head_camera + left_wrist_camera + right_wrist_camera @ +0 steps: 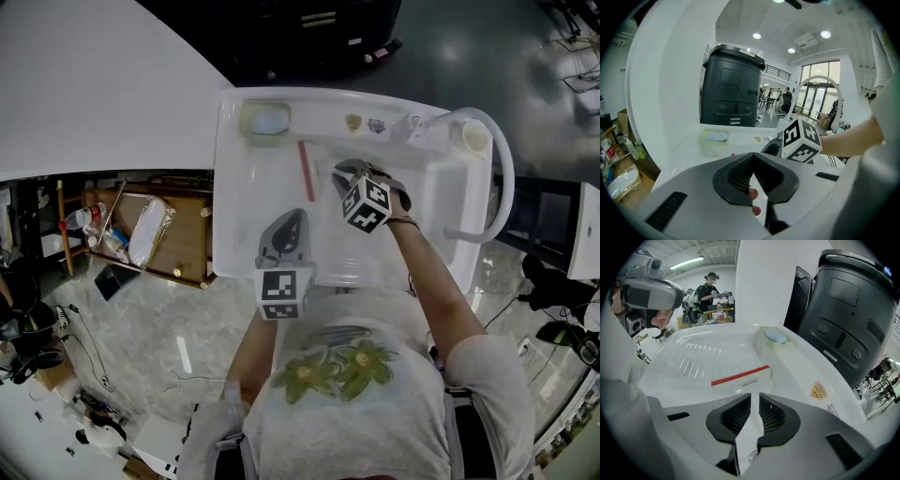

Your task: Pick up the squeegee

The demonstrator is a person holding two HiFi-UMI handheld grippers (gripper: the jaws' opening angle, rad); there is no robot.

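Squeegee [740, 378] — white, with one red edge — is shown lying flat on the floor of the white basin [689, 357]. It lies just ahead of the right gripper [754, 398] and is not touched by it. That gripper's jaws are held a narrow slit apart, and nothing is seen between them. The left gripper [753, 158] is held over the near part of the basin, closer to the person. Its jaw tips are brought together, and nothing is gripped. A pale green dish [776, 337] is set on the basin's rim — a dark grey unit [848, 305] is seen beyond it.
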